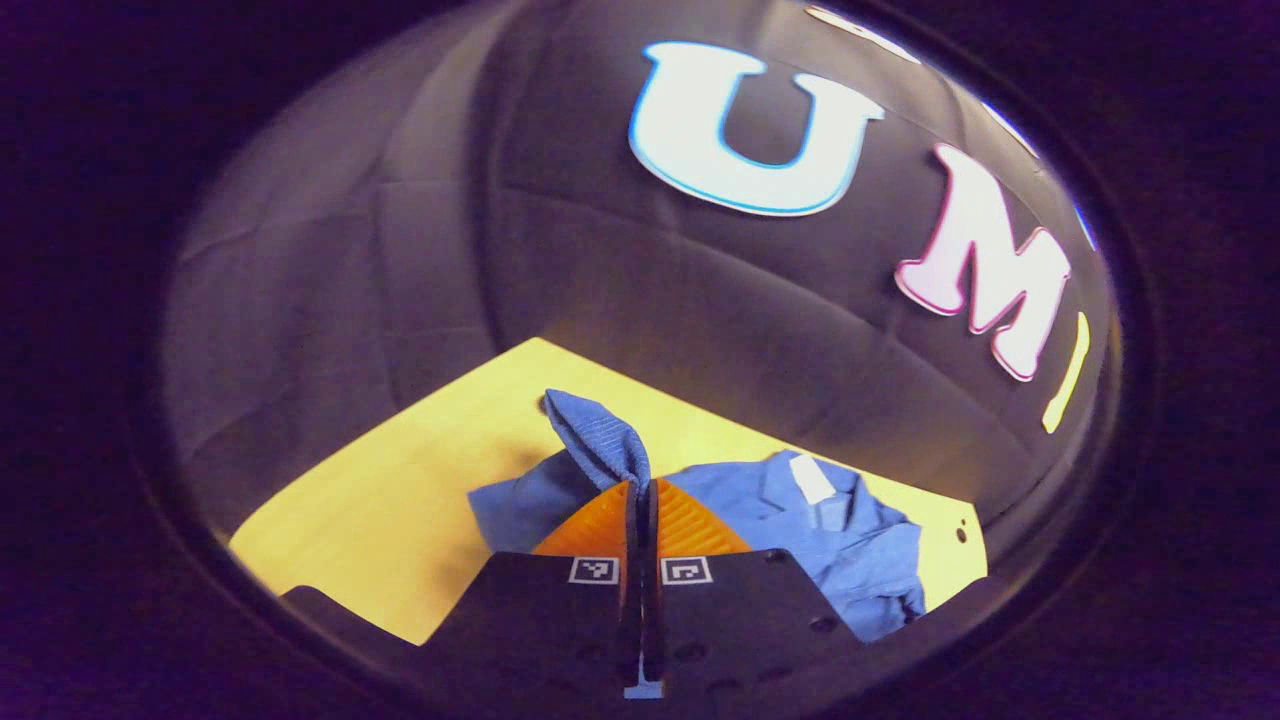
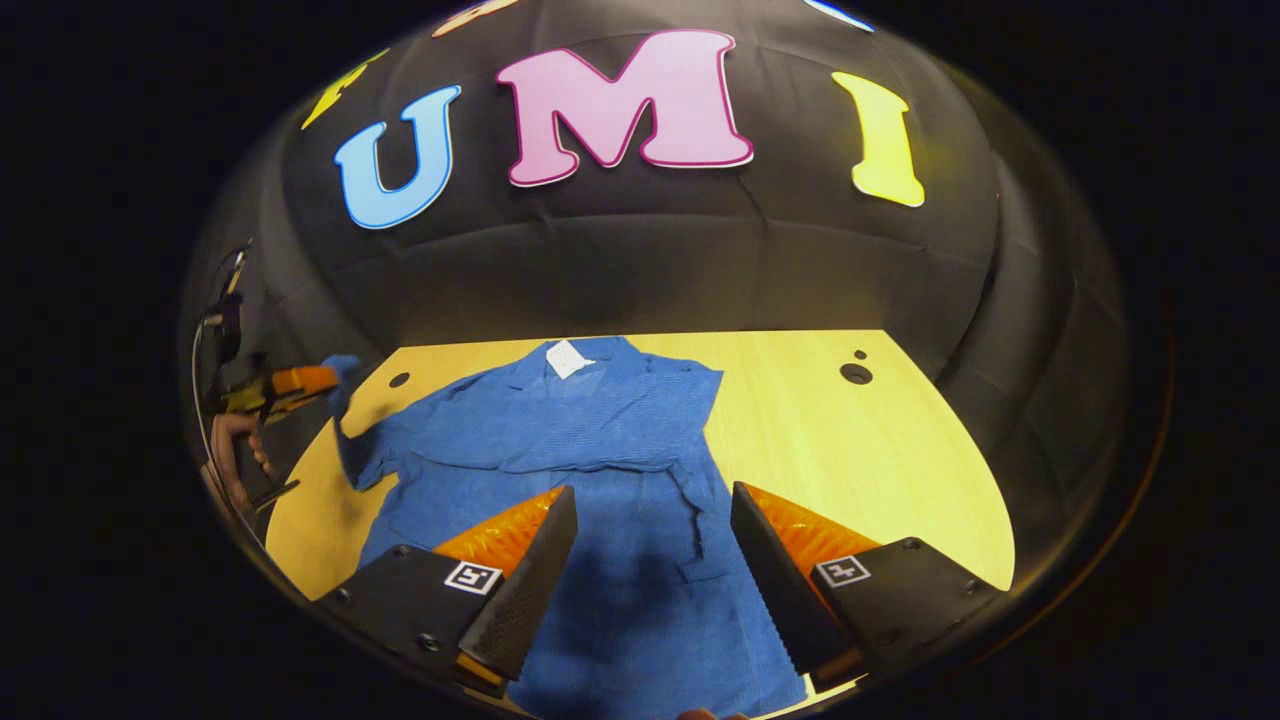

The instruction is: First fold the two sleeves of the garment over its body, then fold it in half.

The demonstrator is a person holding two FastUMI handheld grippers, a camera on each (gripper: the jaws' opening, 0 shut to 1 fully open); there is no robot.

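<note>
Pinching a raised sleeve (image 1: 600, 440), left claw (image 1: 641, 490) closed; right claw (image 2: 652, 520) gapes over garment (image 2: 600, 440)

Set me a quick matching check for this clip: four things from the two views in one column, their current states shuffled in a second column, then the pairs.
Things:
1. left tool
2. right tool
3. sleeve
4. white tag

States:
A. open, above the shirt body
B. at the collar, far end of the shirt
C. shut on cloth
D. lifted off the table

Pairs: 1-C, 2-A, 3-D, 4-B
</note>
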